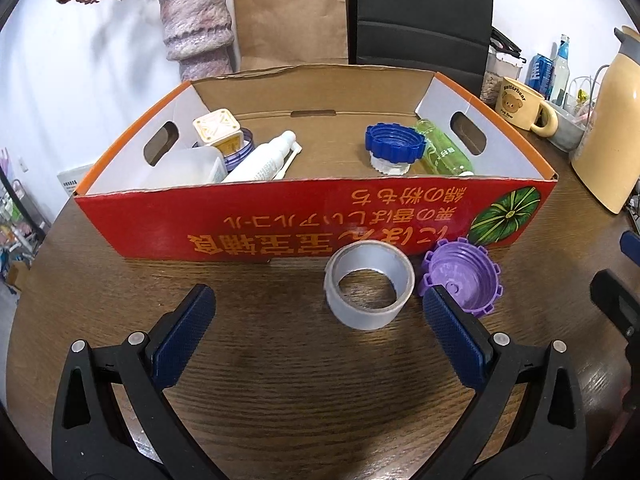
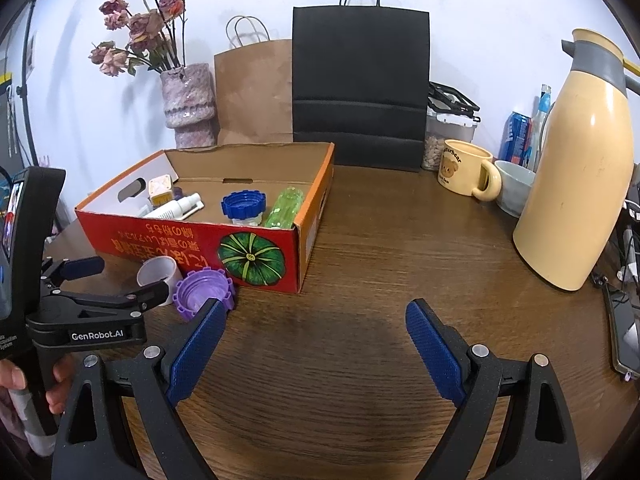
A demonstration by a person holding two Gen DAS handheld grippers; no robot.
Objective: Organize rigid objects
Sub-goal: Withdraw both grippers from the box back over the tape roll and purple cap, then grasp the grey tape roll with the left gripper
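Observation:
A red cardboard box (image 1: 280, 224) (image 2: 256, 258) stands on the wooden table. Inside lie a blue lid (image 1: 394, 140) (image 2: 243, 203), a green bottle (image 1: 442, 150) (image 2: 286, 207), a white bottle (image 1: 264, 160) (image 2: 172, 210) and a cream square container (image 1: 218, 126). In front of the box a grey tape roll (image 1: 368, 284) (image 2: 158, 274) and a purple lid (image 1: 464, 276) (image 2: 204, 290) rest on the table. My left gripper (image 1: 320, 320) (image 2: 116, 280) is open and empty, just short of the tape roll. My right gripper (image 2: 316, 332) is open and empty over bare table.
A cream thermos (image 2: 576, 184) (image 1: 612, 128), a bear mug (image 2: 466, 170) (image 1: 520, 104) and a bowl (image 2: 514, 190) stand at the right. A vase of dried flowers (image 2: 188, 104) (image 1: 196, 20), a brown paper bag (image 2: 256, 92) and a black bag (image 2: 360, 88) stand behind the box.

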